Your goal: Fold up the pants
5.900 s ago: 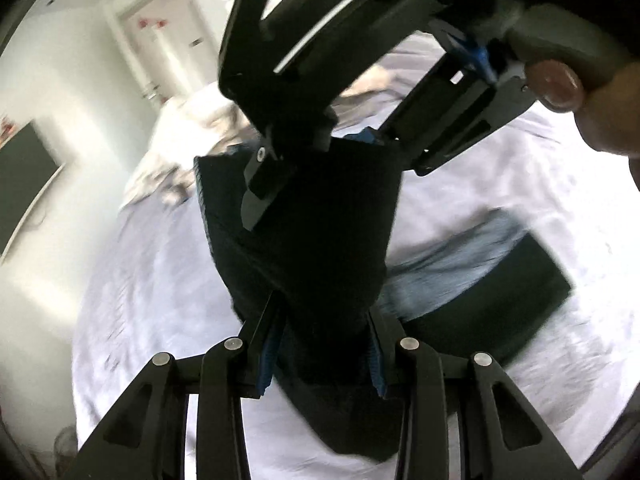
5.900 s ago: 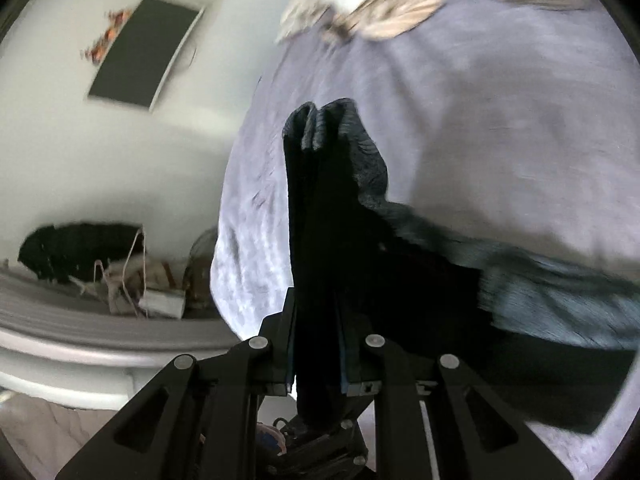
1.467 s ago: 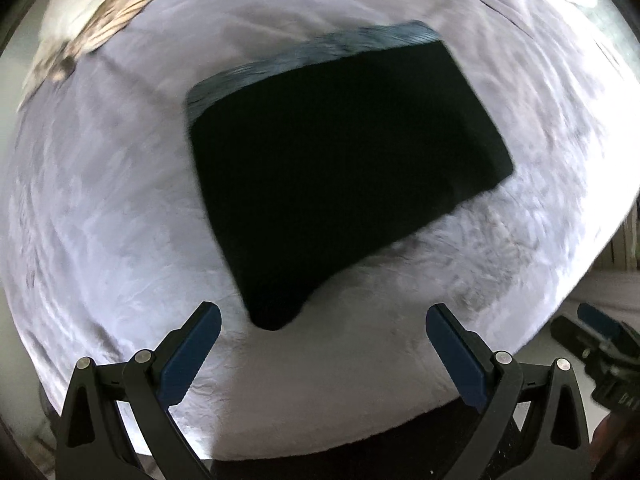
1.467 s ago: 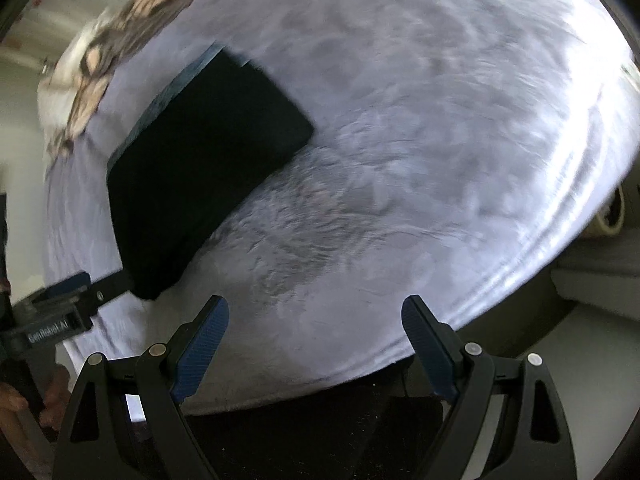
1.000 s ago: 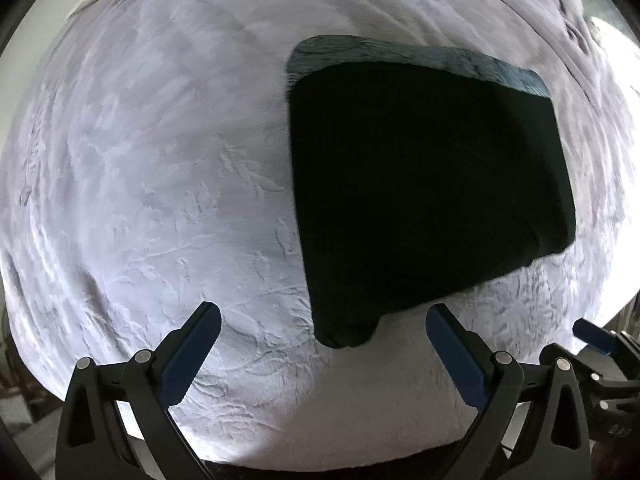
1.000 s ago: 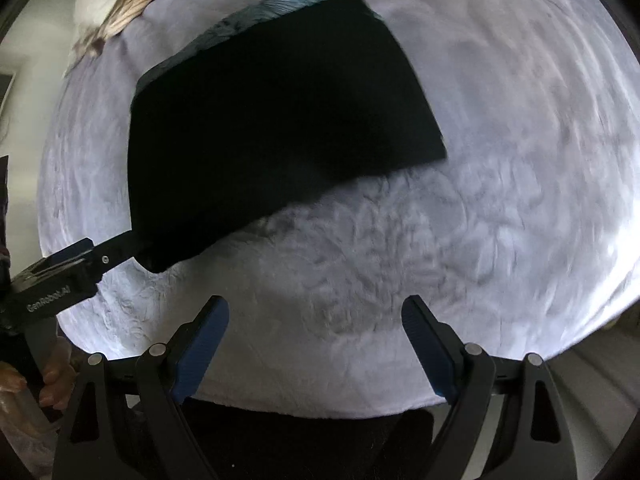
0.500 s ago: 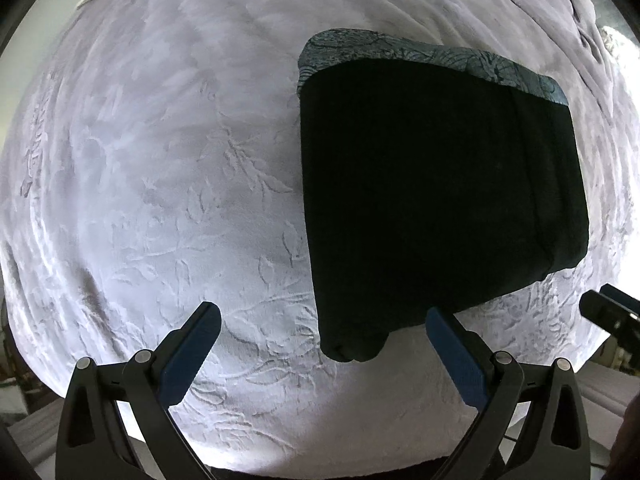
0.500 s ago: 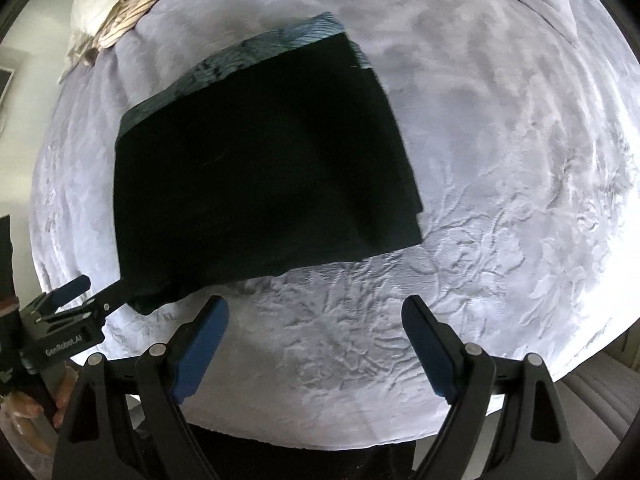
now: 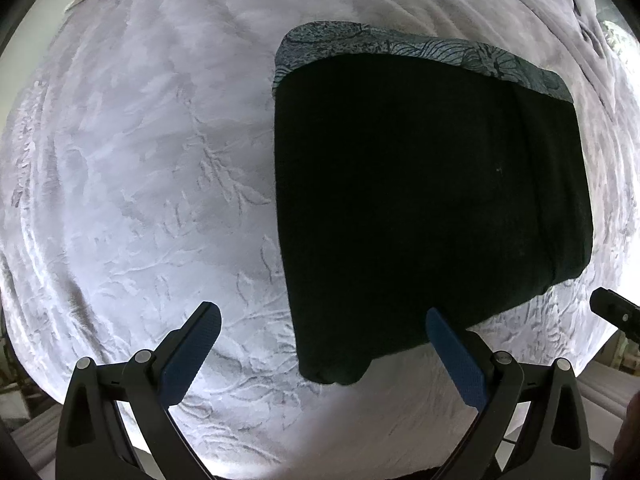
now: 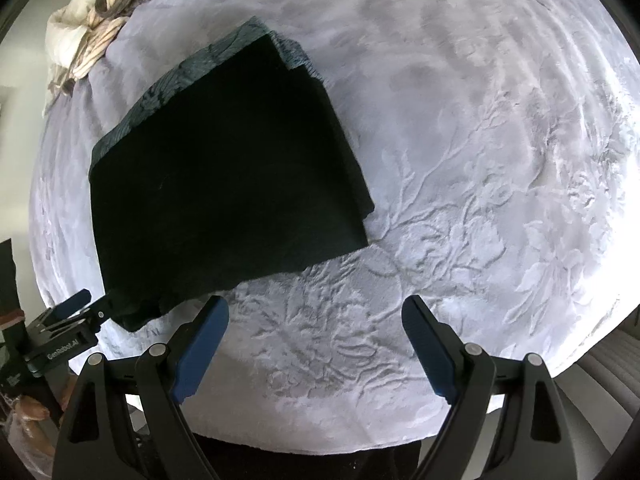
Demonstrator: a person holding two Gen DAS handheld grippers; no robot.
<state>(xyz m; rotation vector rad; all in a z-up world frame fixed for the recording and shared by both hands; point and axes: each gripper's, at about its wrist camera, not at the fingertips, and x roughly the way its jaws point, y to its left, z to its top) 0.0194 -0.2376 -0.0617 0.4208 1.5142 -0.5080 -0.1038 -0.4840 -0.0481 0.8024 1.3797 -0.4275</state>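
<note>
The dark pants [image 9: 432, 200] lie folded into a flat rectangle on the pale bed cover [image 9: 140, 184], with a patterned blue-grey layer showing along the far edge. They also show in the right wrist view [image 10: 224, 184]. My left gripper [image 9: 324, 344] is open and empty, just in front of the fold's near corner. My right gripper [image 10: 316, 340] is open and empty, over bare cover to the right of the pants. The left gripper's tip shows at the left edge of the right wrist view [image 10: 76, 304].
The embossed bed cover [image 10: 480, 200] stretches all around the pants. A rumpled beige and brown blanket [image 10: 92, 36] lies at the far end of the bed. The bed's near edge runs right under both grippers.
5.9 s ago both grippers were shut on the pants, holding them up. Since then the pants lie folded on the bed and both grippers are open; over the last second both views shifted slightly.
</note>
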